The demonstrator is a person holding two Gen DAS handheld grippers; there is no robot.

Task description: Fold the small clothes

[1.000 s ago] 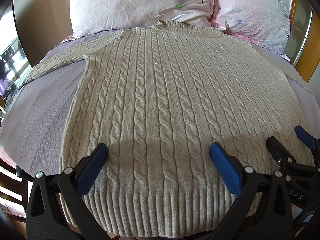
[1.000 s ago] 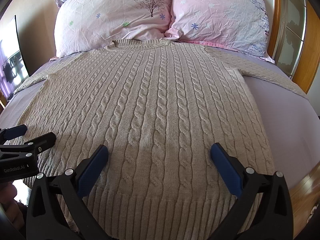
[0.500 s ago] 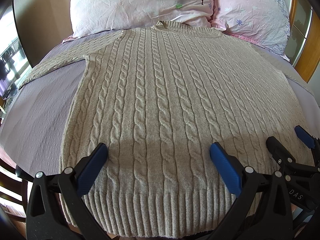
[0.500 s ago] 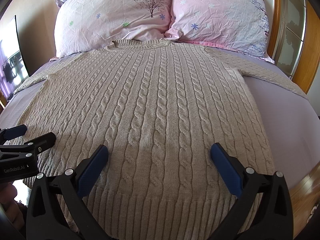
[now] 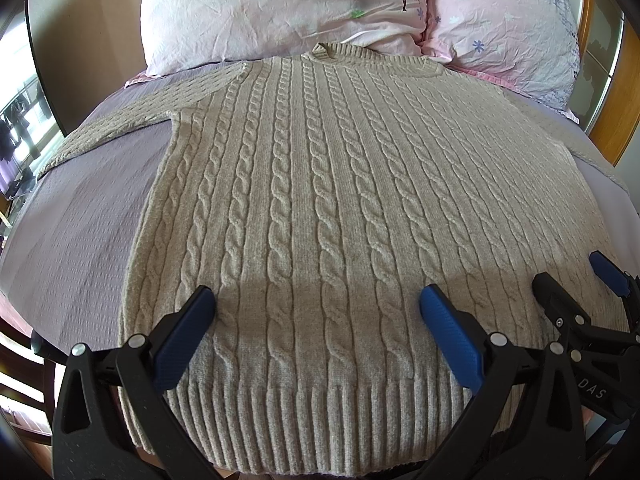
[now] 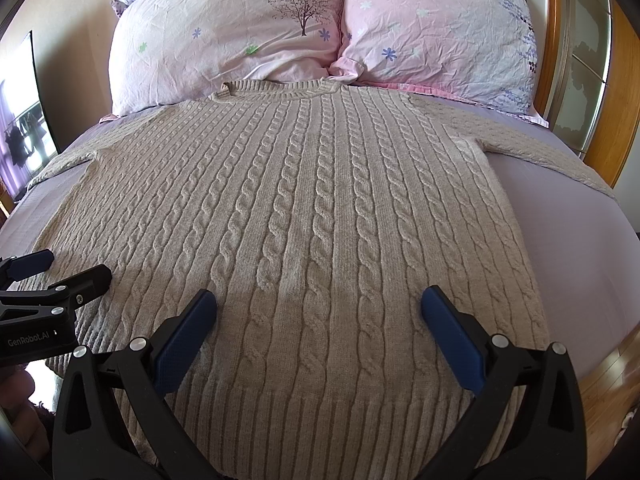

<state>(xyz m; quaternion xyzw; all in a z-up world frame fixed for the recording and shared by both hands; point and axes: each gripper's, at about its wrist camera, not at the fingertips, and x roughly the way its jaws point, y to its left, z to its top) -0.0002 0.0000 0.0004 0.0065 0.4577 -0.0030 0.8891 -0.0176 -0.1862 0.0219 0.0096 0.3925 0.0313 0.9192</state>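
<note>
Nearest the cameras, two sets of black tongs with blue pads hang over the ribbed bottom edge of a beige cable-knit sweater (image 5: 320, 208). Both the left tongs (image 5: 316, 312) and the right tongs (image 6: 318, 312) have their jaws spread wide, holding nothing, side by side above the hem; whether the pads touch the knit cannot be told. Beyond them the sweater lies flat and face up on a bed covered with a lilac sheet (image 6: 568, 232), its sleeves stretched out to either side and its neckline pointing away. Just past the neckline, two pink flowered pillows (image 6: 248, 32) rest side by side against the wall. Farthest right, a wooden frame (image 6: 624, 92) edges the bed.
</note>
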